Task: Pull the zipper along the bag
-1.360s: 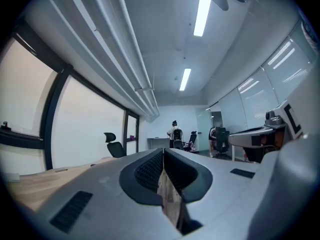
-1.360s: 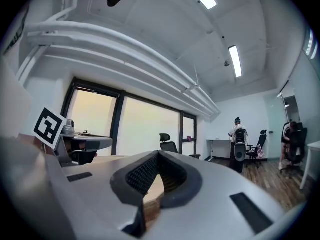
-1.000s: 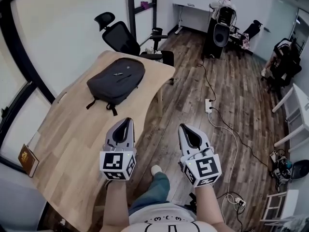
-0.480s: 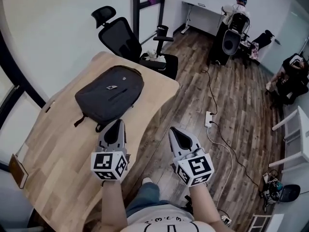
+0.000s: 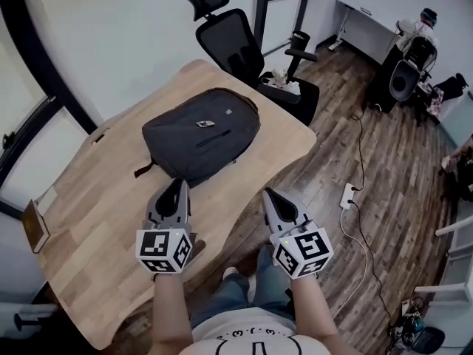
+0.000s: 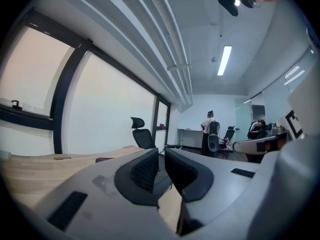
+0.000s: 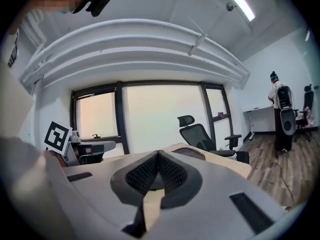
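Observation:
A dark grey backpack [image 5: 201, 135] lies flat on the wooden table [image 5: 96, 220], its straps trailing toward the near-left. My left gripper [image 5: 179, 186] is held over the table just short of the bag's near edge, shut with nothing in it. My right gripper [image 5: 270, 196] hovers beyond the table's right edge over the floor, also shut and empty. In the left gripper view the pads [image 6: 150, 169] stand almost together. In the right gripper view the pads [image 7: 172, 171] meet, and the bag's top [image 7: 190, 153] shows low behind them. No zipper pull can be made out.
A black office chair [image 5: 236, 46] stands at the table's far side. A small brown book [image 5: 35, 226] lies at the table's left edge. A power strip [image 5: 347, 195] and cables run over the wood floor on the right. A person [image 5: 425, 21] stands at a far desk.
The view has swung, and the bag now lies nearer to both grippers. The left gripper's tip has come close to the bag's near edge. Both grippers stayed shut.

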Tool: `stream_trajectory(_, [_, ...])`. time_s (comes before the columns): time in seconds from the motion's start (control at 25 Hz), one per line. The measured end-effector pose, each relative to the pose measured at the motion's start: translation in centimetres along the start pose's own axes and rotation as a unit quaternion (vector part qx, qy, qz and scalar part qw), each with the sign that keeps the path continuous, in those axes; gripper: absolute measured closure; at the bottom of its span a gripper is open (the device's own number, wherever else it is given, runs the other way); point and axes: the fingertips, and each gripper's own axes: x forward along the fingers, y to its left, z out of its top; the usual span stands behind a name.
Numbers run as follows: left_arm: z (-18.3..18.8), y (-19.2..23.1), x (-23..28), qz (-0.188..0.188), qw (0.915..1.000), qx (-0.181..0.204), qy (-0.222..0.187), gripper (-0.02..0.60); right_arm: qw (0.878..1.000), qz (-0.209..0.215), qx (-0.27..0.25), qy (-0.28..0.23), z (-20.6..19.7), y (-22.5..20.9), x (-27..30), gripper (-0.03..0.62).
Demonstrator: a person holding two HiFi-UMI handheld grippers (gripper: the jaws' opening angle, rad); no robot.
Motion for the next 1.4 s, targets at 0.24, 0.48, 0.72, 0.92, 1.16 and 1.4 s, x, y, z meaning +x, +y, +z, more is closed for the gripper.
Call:
stream_trajectory(0.24, [-1.4, 2.5, 1.4, 0.057, 0.9979, 0.003, 0.029, 0.509, 0.999, 0.029, 0.031, 0.019, -0.6, -3.0, 5.3, 0.542])
stream_trajectory(0.48, [-1.1, 2.6, 6.0, 0.096, 0.9944, 0.017, 0.039, 0.472, 0.996, 0.071, 0.045, 0.04, 0.6, -7.3, 10.9, 0.54])
stream_trajectory(0.72, [-2.0, 3.8, 10.7, 0.141, 0.9886, 0.003, 0.054, 0.472, 0.988, 0.126, 0.035, 0.082, 0.2, -10.9, 16.0, 0.362])
stream_trajectory(0.92, [-3.1, 4.7, 13.1, 0.187, 0.98, -0.019, 0.065, 0.472, 0.976, 0.176, 0.015, 0.126, -1.0, -12.6, 19.8, 0.37])
stream_trajectory(1.16, [-5.8, 5.5, 13.4, 0.236, 0.966, -0.046, 0.095, 0.472, 0.956, 0.231, 0.002, 0.18, -3.7, -12.4, 22.6, 0.375])
stream_trajectory(1.4, [-8.9, 6.6, 12.4, 0.241, 0.9587, -0.066, 0.136, 0.472, 0.94, 0.244, 0.01, 0.24, -8.2, -10.8, 22.5, 0.376])
